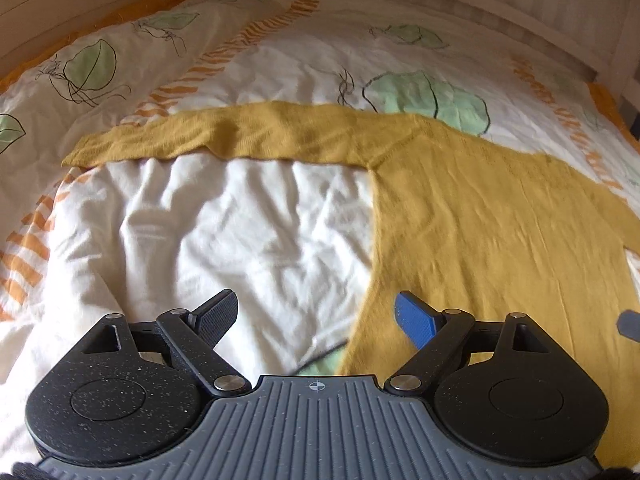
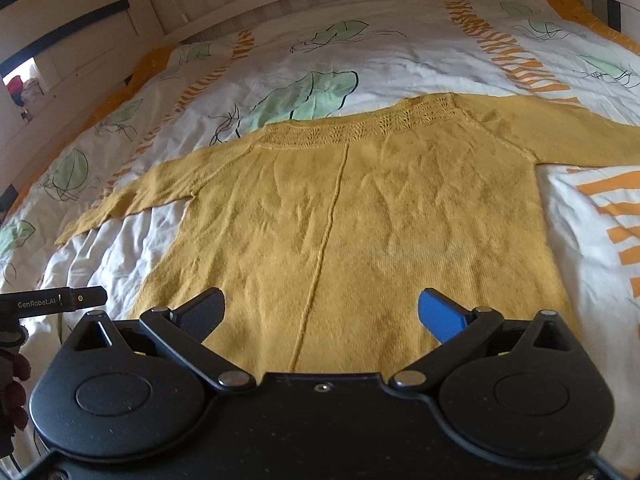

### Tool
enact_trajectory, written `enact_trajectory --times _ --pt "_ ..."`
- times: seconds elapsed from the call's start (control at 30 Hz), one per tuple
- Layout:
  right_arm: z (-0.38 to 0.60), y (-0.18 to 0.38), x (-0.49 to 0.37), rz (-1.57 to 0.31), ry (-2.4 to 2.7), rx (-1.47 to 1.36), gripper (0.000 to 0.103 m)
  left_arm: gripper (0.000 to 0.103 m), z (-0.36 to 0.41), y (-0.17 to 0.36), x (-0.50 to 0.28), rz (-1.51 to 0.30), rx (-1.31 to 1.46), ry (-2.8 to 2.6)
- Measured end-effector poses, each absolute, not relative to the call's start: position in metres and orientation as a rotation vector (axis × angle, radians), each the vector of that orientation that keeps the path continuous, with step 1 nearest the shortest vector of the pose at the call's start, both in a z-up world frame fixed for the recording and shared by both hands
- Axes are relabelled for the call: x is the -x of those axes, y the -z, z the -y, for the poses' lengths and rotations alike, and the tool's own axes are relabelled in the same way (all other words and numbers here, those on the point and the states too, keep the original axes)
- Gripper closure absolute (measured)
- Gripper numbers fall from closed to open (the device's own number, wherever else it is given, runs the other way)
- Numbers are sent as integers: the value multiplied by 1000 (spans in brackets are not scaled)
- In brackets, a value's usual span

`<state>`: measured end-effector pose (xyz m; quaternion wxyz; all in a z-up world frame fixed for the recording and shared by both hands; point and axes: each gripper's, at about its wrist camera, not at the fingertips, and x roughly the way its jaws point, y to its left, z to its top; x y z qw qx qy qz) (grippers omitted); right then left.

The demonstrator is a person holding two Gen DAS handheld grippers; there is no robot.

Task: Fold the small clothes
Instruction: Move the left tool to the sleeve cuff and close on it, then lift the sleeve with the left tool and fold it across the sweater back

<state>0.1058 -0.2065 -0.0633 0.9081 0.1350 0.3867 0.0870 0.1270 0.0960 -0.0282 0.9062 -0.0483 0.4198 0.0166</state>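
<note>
The mustard knitted sweater (image 2: 360, 216) lay spread flat on the bed's leaf-print duvet (image 2: 360, 52), sleeves out to either side, likely laid open so a fold could begin. The left gripper (image 1: 316, 320) hovered at the sweater's side edge, jaws wide apart and empty. The right gripper (image 2: 320, 312) hung over the hem, jaws equally apart, gripping nothing.
</note>
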Motion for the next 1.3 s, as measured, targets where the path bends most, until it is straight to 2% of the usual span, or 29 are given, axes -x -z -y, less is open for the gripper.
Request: enact_trajectory --times 0.3,0.73,1.1,1.13,1.17,1.2,1.23,1.27,1.3 --pt "190 69 -159 -798 -311 -355 1 16 -177 18 -196 -792 208 -87" --pt "144 76 -216 -862 -344 -253 1 17 -330 39 -246 -763 419 -312" --pt "122 90 -231 -900 -391 -263 1 19 -383 72 -269 -781 531 -342" --pt "122 91 -231 -902 -389 -260 1 23 -382 71 -272 -785 515 -348" --pt "123 91 -230 -904 -386 -256 1 40 -382 69 -276 -787 486 -361" --pt "123 92 -230 -905 -382 -253 1 67 -380 66 -277 -778 452 -380" --pt "125 93 -230 -908 -380 -252 1 80 -378 62 -277 -769 425 -396" --pt "127 94 -229 -911 -376 -253 1 92 -377 59 -278 -761 413 -383" --pt "130 95 -229 -914 -371 -255 1 93 -375 55 -278 -757 420 -353"
